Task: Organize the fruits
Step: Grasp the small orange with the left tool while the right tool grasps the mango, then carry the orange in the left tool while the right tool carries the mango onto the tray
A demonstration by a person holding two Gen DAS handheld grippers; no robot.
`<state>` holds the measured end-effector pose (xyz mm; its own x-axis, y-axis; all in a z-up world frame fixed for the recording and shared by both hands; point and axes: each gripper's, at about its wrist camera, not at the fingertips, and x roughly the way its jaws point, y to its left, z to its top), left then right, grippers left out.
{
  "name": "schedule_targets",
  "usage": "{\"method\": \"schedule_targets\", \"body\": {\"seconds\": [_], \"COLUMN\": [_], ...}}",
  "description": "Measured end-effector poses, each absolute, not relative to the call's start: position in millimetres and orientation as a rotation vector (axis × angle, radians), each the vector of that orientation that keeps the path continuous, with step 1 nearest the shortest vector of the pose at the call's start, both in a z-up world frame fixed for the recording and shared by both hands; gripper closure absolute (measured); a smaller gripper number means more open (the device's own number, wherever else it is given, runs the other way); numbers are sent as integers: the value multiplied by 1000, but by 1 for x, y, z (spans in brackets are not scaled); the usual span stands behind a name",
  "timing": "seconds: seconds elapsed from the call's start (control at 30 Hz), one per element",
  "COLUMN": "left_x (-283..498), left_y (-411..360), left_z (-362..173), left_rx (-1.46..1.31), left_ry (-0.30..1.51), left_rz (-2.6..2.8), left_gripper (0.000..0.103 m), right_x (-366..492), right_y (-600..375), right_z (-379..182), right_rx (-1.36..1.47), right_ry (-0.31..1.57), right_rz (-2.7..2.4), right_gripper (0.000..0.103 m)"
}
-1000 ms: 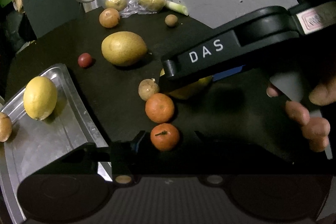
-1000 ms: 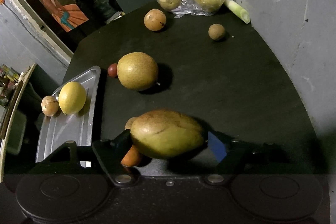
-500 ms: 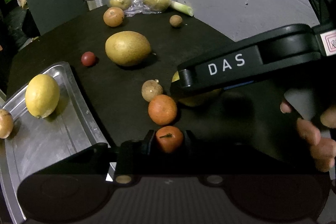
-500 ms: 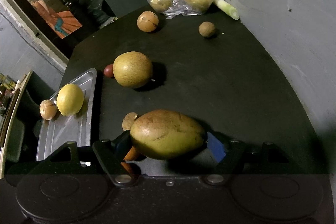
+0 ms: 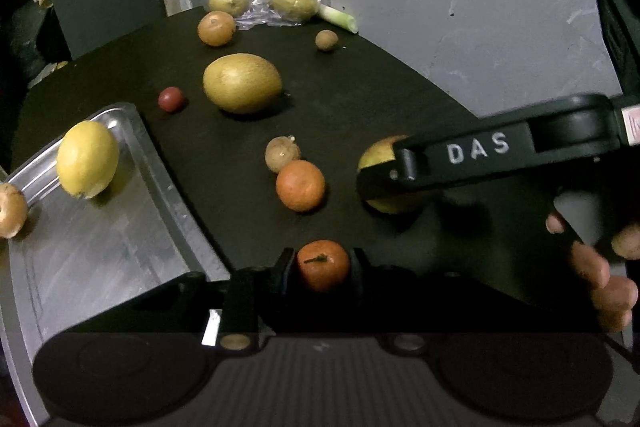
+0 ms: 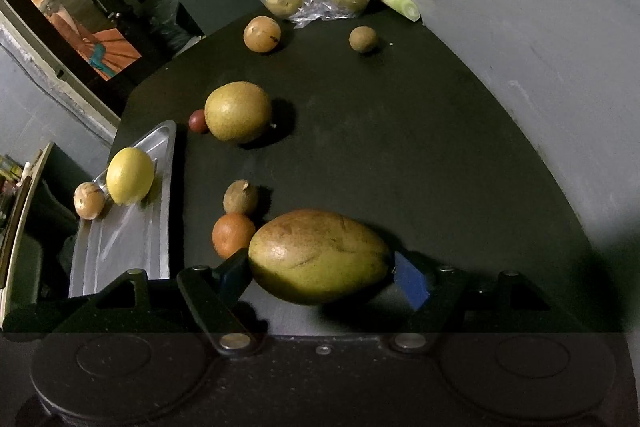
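Two fruits on the tray [image 5: 120,259], two more gripped, six loose.
Left gripper [image 5: 323,263] clamps the tangerine [image 5: 322,265] near the tray; right gripper [image 6: 320,267] clamps the mango [image 6: 318,255]; lemon [image 5: 87,163] trayed at left.

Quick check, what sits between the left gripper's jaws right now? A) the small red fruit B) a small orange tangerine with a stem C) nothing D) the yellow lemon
B: in the left wrist view the small orange tangerine with a dark stem sits between the jaws of the left gripper, which touch it on both sides, while the yellow lemon lies in the metal tray.
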<state>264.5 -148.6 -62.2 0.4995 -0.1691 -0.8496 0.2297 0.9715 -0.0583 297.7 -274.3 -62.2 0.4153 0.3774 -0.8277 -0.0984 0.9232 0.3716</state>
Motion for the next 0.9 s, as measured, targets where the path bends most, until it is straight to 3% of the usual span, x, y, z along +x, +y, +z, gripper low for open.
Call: {"method": "schedule_targets", "body": {"seconds": [0.43,0.9], "left_x": [240,220], "left_y": [-112,-9], "left_z": [-41,-26], "left_rx": [22,-100], "left_ry": [958,910], "left_rz": [-195,29], "left_gripper": [72,72], "right_x": [273,254], "right_y": [-252,-186], "right_z": [-44,-31], "right_rx": [278,216], "right_ry": [1076,1079], "right_rz": [307,417], "right_gripper": [26,26]}}
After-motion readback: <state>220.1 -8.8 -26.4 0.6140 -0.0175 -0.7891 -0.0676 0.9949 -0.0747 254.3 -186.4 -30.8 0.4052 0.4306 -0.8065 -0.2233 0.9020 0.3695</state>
